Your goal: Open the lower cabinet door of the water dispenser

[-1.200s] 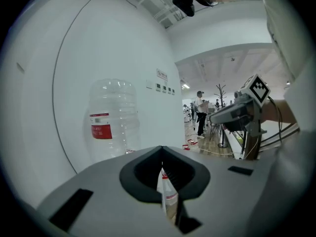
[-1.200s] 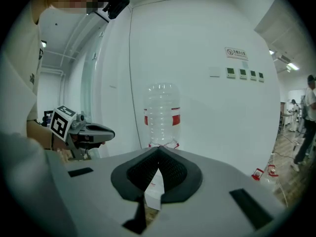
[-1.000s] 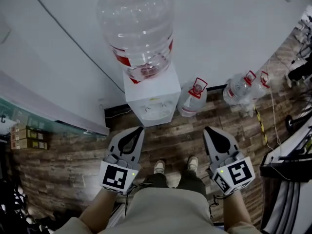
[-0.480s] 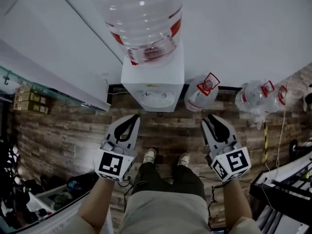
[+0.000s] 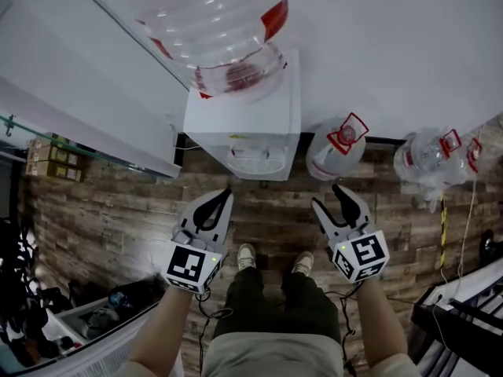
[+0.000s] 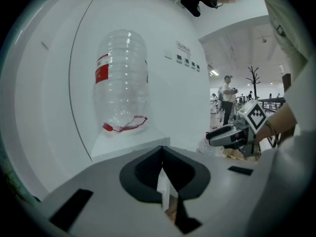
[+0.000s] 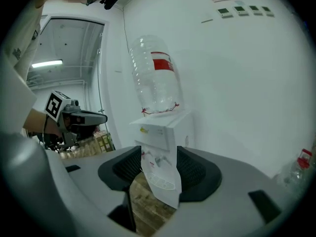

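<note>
The water dispenser (image 5: 244,128) stands against the white wall (image 5: 377,45) straight ahead of the person, with a big clear bottle (image 5: 216,22) upended on top. Its lower cabinet door lies below the taps and drip tray (image 7: 161,180), facing the person; from above it is foreshortened away, and in the right gripper view only a strip of white front under the tray shows, so neither handle nor seam can be made out. The left hand-held gripper (image 5: 226,196) has its jaws pressed together with nothing in them. The right hand-held gripper (image 5: 330,199) has just been opening and now stands spread, with nothing between the jaws, only the dispenser framed far beyond them. Both are well apart from the cabinet. The door is probably a light, stiff, smooth panel on a side hinge with a weak catch; a pinch on its free edge or a finger recess should serve, drawn gently, since a tall unit carrying a bottle may rock under a sharp tug. A red-capped jug (image 5: 336,149) sits just beside the dispenser's right flank and a glass partition (image 5: 86,144) runs off to the left; the wooden floor (image 5: 267,210) in front gives the swing its room, though the person's shoes (image 5: 247,255) stand in that lane.
</note>
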The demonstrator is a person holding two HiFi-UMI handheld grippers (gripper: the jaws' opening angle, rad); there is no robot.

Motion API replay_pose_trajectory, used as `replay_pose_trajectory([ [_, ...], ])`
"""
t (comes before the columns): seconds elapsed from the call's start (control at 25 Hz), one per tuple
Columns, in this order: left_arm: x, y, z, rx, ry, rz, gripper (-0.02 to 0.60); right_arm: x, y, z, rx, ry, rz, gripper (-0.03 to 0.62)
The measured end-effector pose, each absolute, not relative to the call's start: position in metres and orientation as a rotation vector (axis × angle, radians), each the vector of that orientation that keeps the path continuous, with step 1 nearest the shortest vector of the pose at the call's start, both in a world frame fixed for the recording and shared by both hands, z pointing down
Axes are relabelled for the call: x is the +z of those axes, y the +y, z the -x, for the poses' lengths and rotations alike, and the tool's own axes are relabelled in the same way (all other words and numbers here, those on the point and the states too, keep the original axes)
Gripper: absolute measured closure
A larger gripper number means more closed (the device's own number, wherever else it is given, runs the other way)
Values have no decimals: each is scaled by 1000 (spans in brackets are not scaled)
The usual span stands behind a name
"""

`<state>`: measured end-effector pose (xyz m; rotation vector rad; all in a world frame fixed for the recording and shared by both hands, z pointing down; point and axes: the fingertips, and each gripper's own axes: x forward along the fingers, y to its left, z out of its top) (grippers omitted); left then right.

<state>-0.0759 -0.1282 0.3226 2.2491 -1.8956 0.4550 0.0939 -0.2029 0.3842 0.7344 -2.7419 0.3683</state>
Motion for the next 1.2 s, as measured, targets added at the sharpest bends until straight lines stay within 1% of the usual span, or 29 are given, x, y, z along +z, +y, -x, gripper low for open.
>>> replay_pose_trajectory([
  [0.4,414,-141,64,431,-1833,-2255,575,474,-213,-77,389,-2726,-741,355],
  [0.6,479,-149,60,444,-1772,-2253,575,528,-225,-68,341,-2721,-699,352],
  [0.84,551,-161,71,486,-1723,-2245,575,603,-240,-53,329,-2695,-659,349],
  [1.2,639,-184,83,515,-1723,-2221,575,699,-269,-29,344,-2668,-591,326],
])
